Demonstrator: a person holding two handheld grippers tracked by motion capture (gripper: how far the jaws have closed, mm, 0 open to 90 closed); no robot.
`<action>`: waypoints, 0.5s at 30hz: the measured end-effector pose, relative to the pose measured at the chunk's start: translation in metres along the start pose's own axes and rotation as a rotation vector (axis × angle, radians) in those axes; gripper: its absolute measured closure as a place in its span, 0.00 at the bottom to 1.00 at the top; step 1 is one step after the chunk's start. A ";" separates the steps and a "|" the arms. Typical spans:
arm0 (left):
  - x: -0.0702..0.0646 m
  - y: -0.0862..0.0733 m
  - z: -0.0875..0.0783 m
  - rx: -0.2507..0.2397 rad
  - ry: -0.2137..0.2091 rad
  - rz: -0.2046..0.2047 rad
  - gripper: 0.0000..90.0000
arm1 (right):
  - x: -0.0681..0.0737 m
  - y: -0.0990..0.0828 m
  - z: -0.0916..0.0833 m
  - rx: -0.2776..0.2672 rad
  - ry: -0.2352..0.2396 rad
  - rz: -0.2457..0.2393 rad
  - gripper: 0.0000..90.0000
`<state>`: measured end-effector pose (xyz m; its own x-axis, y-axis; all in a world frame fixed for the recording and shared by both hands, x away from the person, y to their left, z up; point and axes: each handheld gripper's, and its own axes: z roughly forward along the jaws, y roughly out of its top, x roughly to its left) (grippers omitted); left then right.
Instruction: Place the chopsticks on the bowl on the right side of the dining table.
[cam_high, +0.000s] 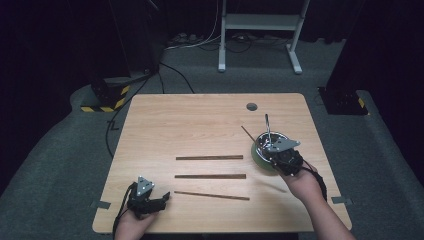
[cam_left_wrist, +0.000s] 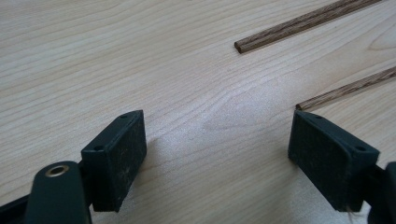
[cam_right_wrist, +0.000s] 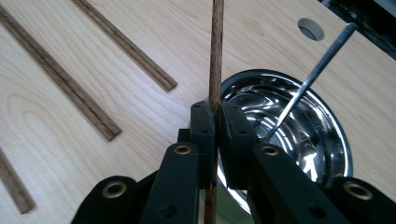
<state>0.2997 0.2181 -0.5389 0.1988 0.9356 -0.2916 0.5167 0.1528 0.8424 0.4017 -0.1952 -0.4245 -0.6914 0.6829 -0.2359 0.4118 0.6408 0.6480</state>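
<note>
Three dark wooden sticks lie in parallel on the table's middle: a far stick (cam_high: 209, 157), a middle stick (cam_high: 210, 176) and a near stick (cam_high: 211, 195). My right gripper (cam_high: 267, 151) is over a steel bowl (cam_high: 276, 137) at the right. In the right gripper view it (cam_right_wrist: 216, 123) is shut on a fourth wooden stick (cam_right_wrist: 216, 56), which passes between the pads and points away, left of the bowl (cam_right_wrist: 299, 121). A thin metal rod (cam_right_wrist: 317, 70) leans in the bowl. My left gripper (cam_high: 167, 197) rests near the front left; its jaws (cam_left_wrist: 219, 135) stand open with nothing between them.
The bowl sits on a green base (cam_high: 257, 156). A round hole (cam_high: 251, 106) is in the tabletop near the far edge. The left ends of two sticks (cam_left_wrist: 303, 21) (cam_left_wrist: 350, 88) lie just ahead of the left gripper. Cables and a stand are on the floor beyond.
</note>
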 end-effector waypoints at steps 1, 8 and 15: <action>0.000 0.000 0.000 0.001 0.001 0.000 0.21 | -0.002 0.000 0.001 0.005 -0.004 0.005 0.93; 0.000 0.000 0.000 0.001 0.001 0.000 0.21 | -0.017 0.002 0.002 0.026 -0.024 0.015 0.93; 0.000 0.000 0.000 -0.001 0.000 -0.001 0.21 | -0.037 0.003 0.010 0.054 -0.045 0.041 0.93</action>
<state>0.2997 0.2181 -0.5389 0.1984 0.9353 -0.2929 0.5161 0.1544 0.8425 0.4345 -0.2148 -0.4207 -0.6464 0.7232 -0.2432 0.4717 0.6293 0.6176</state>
